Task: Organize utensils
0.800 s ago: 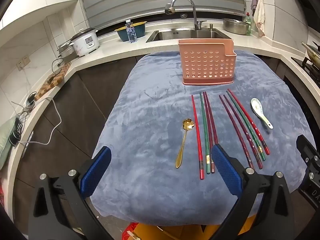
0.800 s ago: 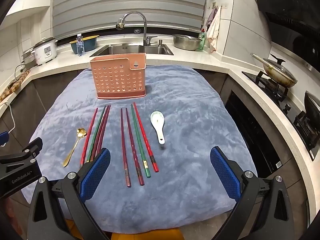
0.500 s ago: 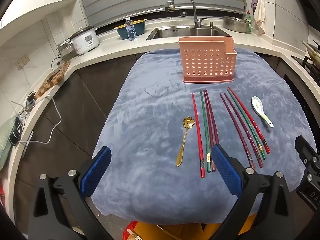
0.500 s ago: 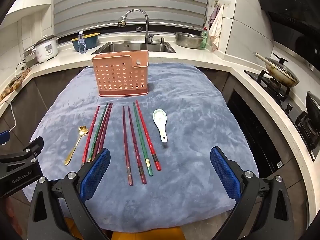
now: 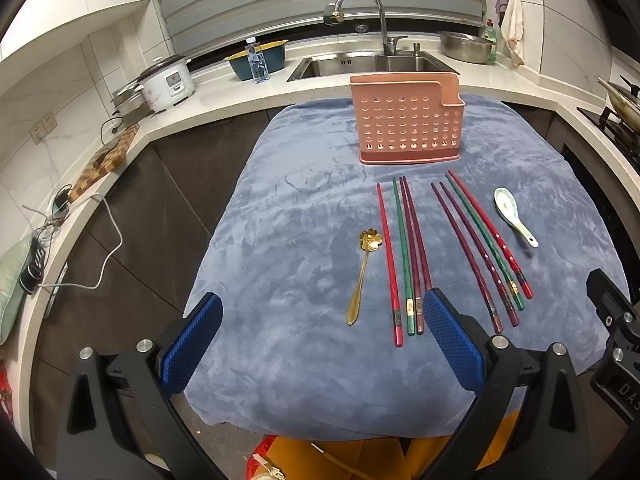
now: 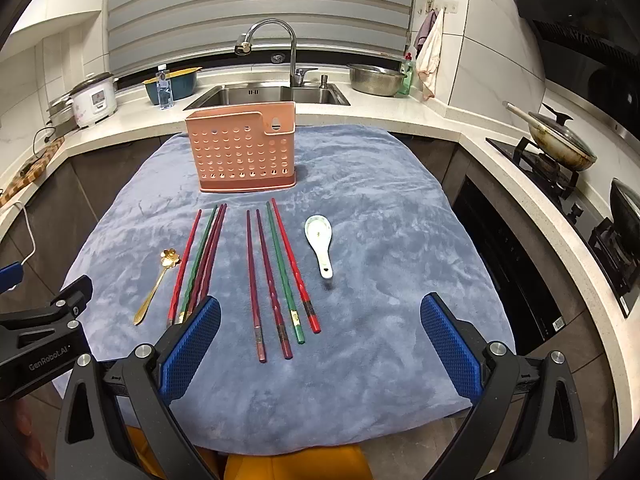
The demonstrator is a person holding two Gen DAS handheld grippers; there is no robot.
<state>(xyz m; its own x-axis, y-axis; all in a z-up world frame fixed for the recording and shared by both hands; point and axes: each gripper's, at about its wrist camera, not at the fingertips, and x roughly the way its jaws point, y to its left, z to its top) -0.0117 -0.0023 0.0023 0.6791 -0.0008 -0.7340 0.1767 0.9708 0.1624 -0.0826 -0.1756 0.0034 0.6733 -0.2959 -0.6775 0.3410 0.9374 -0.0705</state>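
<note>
Both your left gripper (image 5: 322,338) and right gripper (image 6: 320,338) gape empty; the thin, stiff, slippery chopsticks (image 6: 276,276) lie at 12 o'clock, so pinch them mid-shaft

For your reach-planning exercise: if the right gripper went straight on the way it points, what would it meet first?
Probably the blue cloth, bare between the four chopsticks and the white spoon. The right gripper has open, empty jaws. Depth is uncertain.
</note>
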